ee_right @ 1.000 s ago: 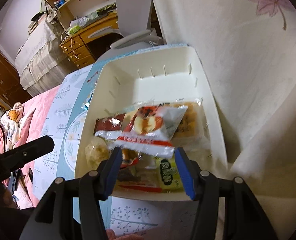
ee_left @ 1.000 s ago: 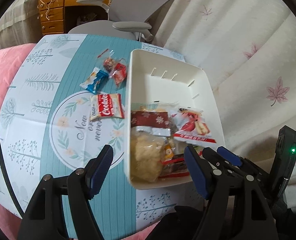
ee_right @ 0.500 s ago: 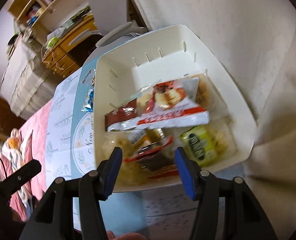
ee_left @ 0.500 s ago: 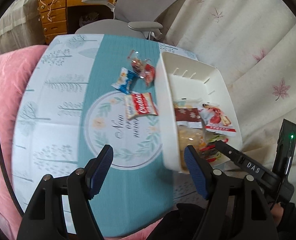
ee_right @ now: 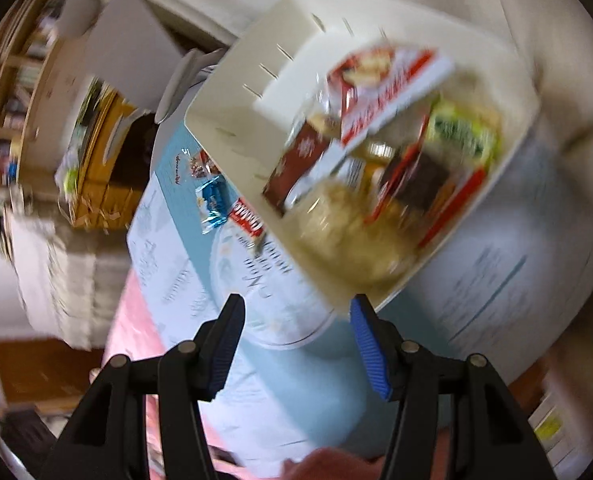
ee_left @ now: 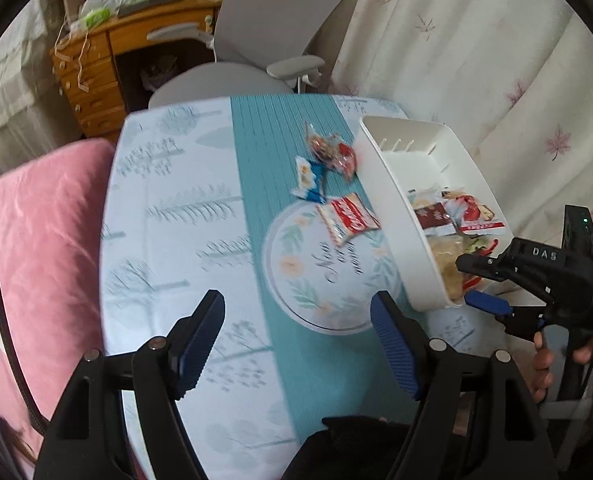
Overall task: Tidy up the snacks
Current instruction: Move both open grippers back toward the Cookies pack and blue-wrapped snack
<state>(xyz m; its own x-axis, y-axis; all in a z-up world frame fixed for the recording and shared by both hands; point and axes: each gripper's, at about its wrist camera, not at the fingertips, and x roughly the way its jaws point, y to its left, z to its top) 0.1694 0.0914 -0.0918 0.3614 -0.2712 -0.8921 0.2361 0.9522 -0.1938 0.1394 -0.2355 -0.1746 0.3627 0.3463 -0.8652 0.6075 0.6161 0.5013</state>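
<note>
- The tabletop (ee_left: 168, 240), under a pale blue and teal tree-print cloth, is bare across its whole left half; its far edge meets a grey office chair (ee_left: 272, 40), its right edge a cream leaf-print curtain (ee_left: 476, 60), and a pink quilt (ee_left: 36, 240) lies along its left side.
- A white rectangular plastic bin (ee_left: 396, 216) sits at the tabletop's right edge, its nearer end filled with mixed snack packets (ee_left: 456, 220).
- The left gripper (ee_left: 296, 332) hangs above bare cloth, jaws spread wide and having just widened, nothing between them.
- The right gripper (ee_right: 296, 340) is part-open and empty; its right pad (ee_right: 366, 340) looks just beside the bin's near corner, contact unclear through blur.
- Loose beside the bin's left wall: a red-and-white cookie packet (ee_left: 348, 220), a blue-and-white wrapped snack (ee_left: 308, 180), a clear red-filled candy bag (ee_left: 332, 152).
</note>
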